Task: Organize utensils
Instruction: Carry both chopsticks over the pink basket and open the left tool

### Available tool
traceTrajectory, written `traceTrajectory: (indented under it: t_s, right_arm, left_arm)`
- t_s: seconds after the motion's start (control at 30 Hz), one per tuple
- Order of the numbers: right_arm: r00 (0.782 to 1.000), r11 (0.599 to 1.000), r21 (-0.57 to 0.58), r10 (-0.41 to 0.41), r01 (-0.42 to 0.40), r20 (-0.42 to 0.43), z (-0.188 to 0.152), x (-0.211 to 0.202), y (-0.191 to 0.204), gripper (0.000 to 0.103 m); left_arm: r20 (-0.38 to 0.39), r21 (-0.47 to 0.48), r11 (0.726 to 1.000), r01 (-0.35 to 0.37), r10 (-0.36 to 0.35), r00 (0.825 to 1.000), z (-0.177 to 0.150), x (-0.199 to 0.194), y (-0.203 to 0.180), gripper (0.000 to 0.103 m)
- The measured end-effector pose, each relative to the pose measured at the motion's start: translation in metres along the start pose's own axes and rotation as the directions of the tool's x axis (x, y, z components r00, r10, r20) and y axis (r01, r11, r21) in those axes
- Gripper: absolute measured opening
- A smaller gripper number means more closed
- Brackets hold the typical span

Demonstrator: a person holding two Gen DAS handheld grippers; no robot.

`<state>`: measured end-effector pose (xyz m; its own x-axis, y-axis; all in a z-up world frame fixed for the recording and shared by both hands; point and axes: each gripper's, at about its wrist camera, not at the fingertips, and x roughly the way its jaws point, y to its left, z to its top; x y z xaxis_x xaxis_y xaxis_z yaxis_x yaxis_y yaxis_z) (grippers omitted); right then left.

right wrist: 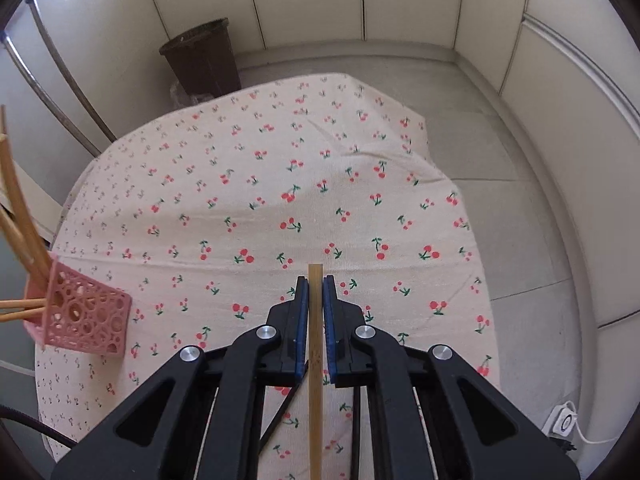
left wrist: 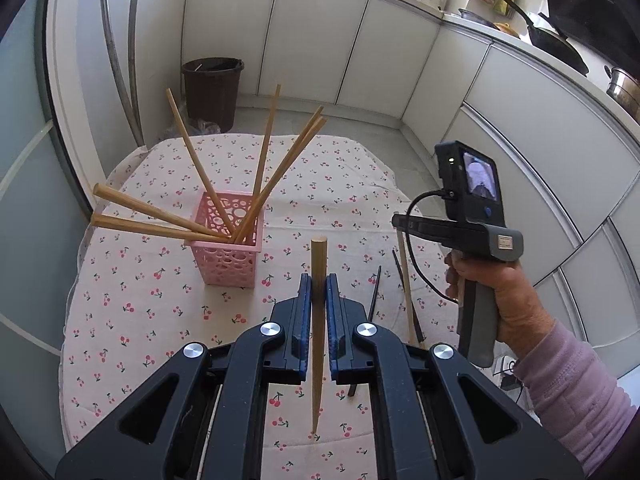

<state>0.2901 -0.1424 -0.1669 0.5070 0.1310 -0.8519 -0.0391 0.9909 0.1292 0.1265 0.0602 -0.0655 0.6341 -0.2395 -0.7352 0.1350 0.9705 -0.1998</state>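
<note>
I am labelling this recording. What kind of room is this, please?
Most likely a home kitchen: a counter with a wok and pot, white cabinets below, and a bin on the floor.

No readable text, labels or numbers.

Right gripper (right wrist: pixel 315 312) jaws clamping bamboo chopstick (right wrist: pixel 315 400), pink holder (right wrist: pixel 86 320) left, cherry-print tablecloth (right wrist: pixel 260 184)
</note>
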Motion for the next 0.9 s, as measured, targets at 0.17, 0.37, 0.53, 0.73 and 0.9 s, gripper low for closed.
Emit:
traceTrajectory:
  t_s: [0.17,0.37,0.53,0.73,0.9]
  right_arm:
    - [0.994,0.998,0.009,0.066,-0.067,0.089,-0.005,-0.072,-0.004,0.008]
    - [0.97,0.988,0.029,0.146,-0.154,0.193,-0.012,-0.137,-0.011,0.008]
    - [0.941,0.971,0.052,0.211,-0.233,0.265,-0.011,-0.175,-0.014,0.008]
    - [0.886,0.935,0.071,0.304,-0.349,0.349,-0.002,-0.212,-0.015,0.008]
    - [0.834,0.906,0.065,0.355,-0.419,0.423,0.007,-0.24,-0.011,0.008]
  left_arm:
    - [0.044,-0.011,1.0,0.007,-0.006,0.999,0.002,-0.014,0.003,0.007]
    - [0.081,-0.027,1.0,-0.014,0.016,0.997,0.004,-0.023,0.004,0.007]
    - [0.115,-0.039,0.999,-0.033,0.037,0.993,0.011,-0.029,0.002,0.007]
    - [0.234,-0.087,0.995,-0.046,0.065,0.97,0.038,-0.066,0.015,0.007]
    - [0.318,-0.12,0.989,-0.089,0.123,0.94,0.066,-0.092,0.022,0.007]
